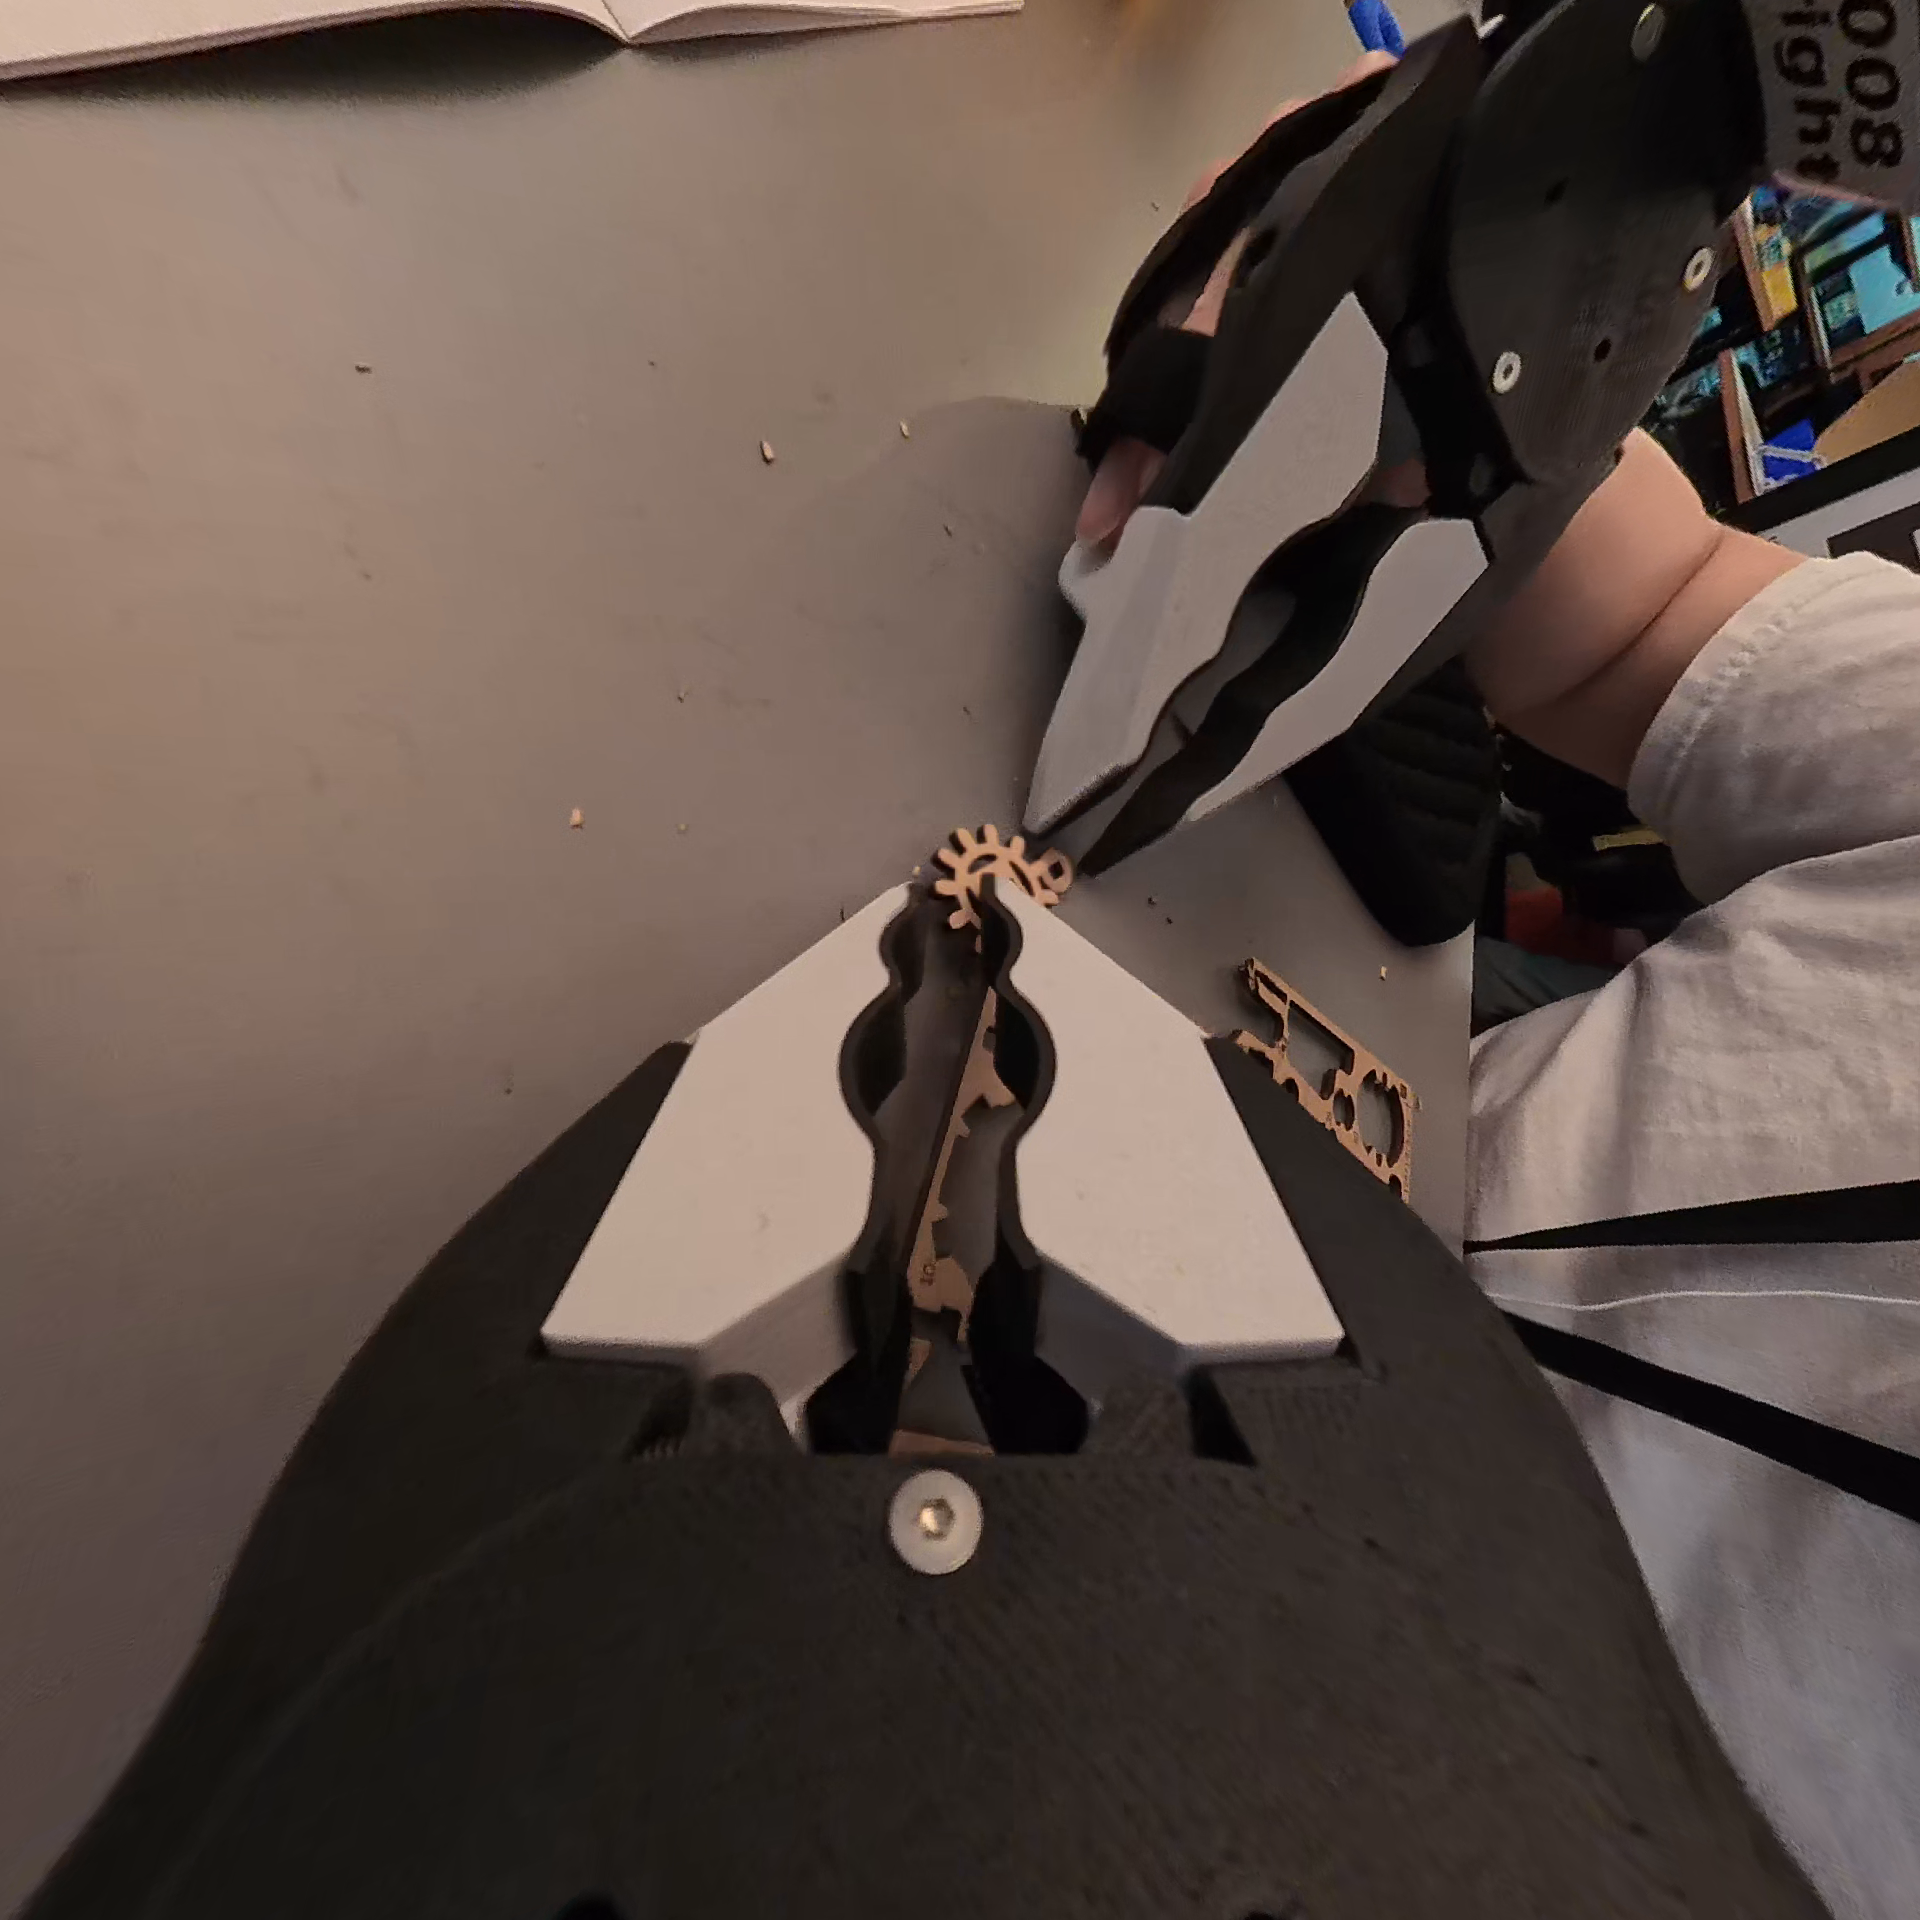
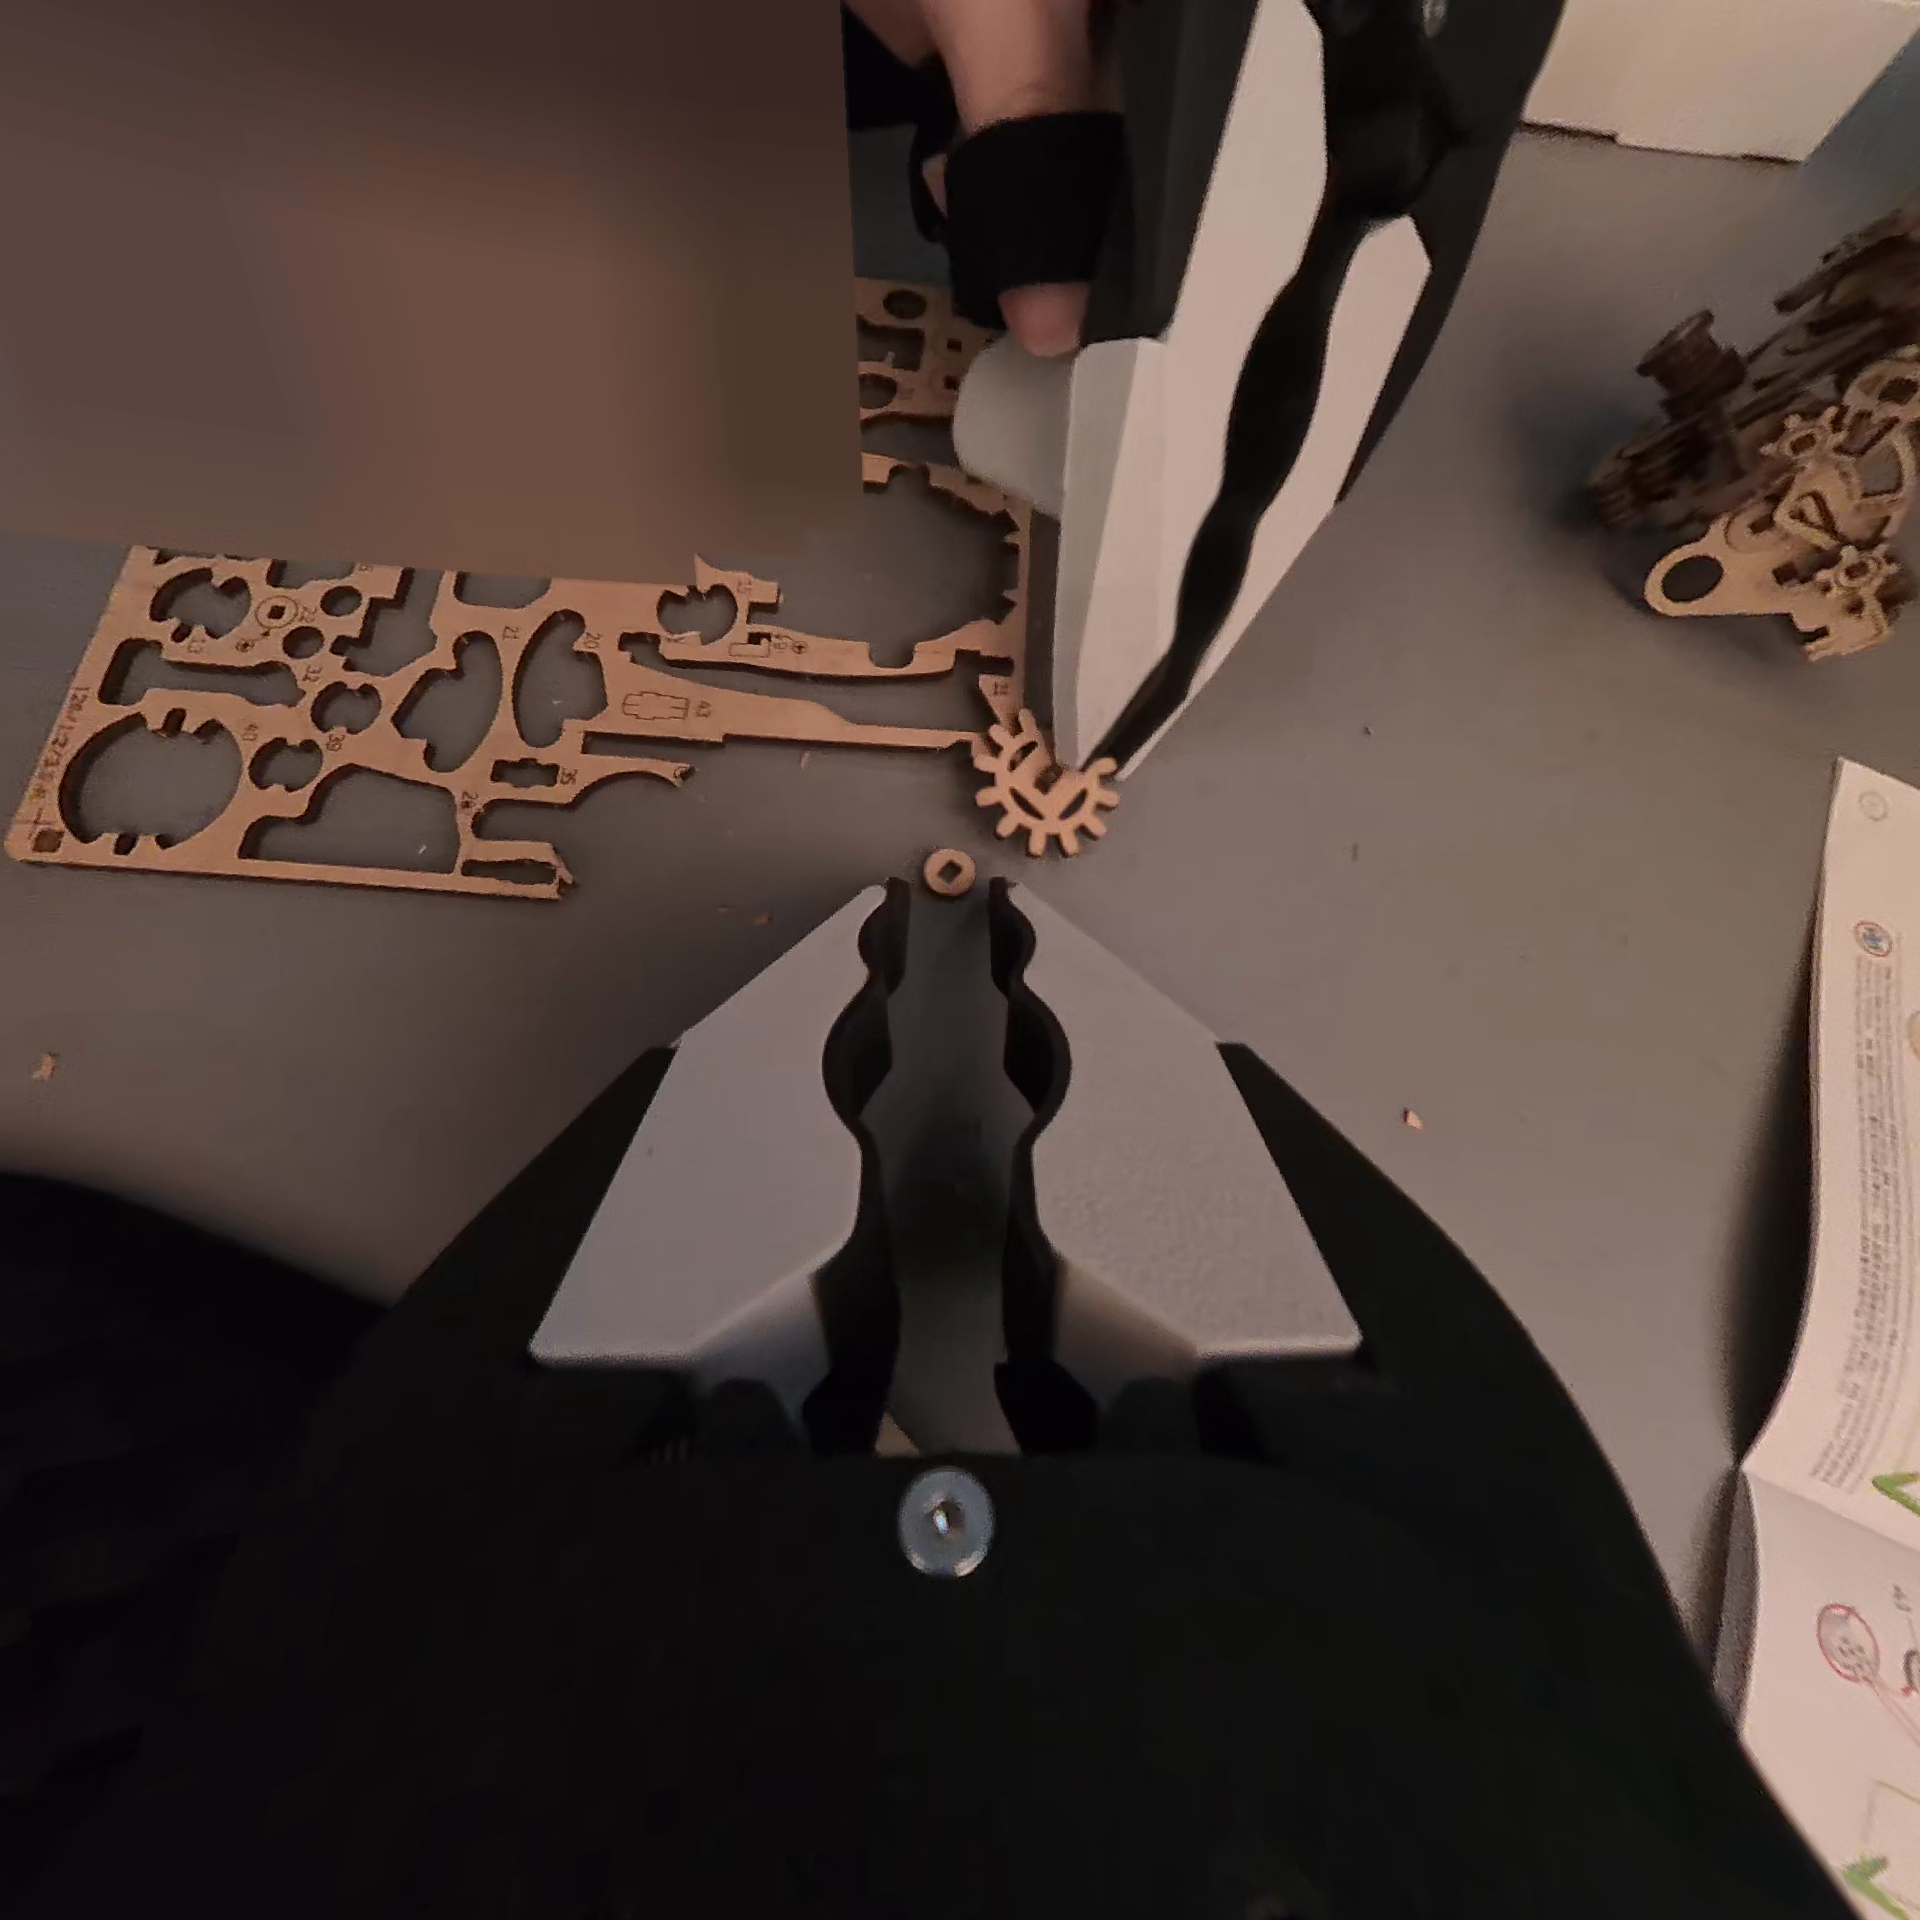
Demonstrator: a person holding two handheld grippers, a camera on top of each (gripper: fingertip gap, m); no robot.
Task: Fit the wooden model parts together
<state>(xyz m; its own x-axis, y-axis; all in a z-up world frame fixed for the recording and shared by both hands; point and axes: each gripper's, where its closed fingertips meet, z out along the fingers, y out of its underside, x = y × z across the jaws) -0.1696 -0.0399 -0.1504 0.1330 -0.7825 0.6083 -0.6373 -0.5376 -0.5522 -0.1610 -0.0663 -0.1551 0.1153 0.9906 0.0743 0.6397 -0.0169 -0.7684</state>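
- Here the left claw (image 1: 961, 899) is pinched tight on the wooden gear (image 1: 971, 868), whose toothed rim sticks out past the tips; the right wrist view shows that gear (image 2: 1044, 795) held edge-on by the same claw (image 2: 1091, 764) coming down from above.
- The right claw (image 2: 945, 883) stands slightly parted with nothing clamped; a small wooden washer (image 2: 945, 868) with a square hole sits just at its tips, seemingly free on the worktop (image 2: 1351, 935).
- In the left wrist view the right claw (image 1: 1060, 847) looks nearly closed, its tips touching or just beside a small wooden piece (image 1: 1044, 873) next to the gear; whether it grips that piece cannot be told there.
- Beyond the tips, the emptied laser-cut sheet (image 2: 416, 727) lies flat on the worktop just beside the gear, and a partly built wooden model (image 2: 1787, 520) stands well apart to the right, with an instruction leaflet (image 2: 1870, 1143) at the edge.
- Likely risks: the washer is tiny and thin, so closing off-centre could flick it away or tip it on edge. The square hole must line up with its mate, and forcing it askew could crack the thin wood. The gear is held only by its rim and may pivot under a sideways push.
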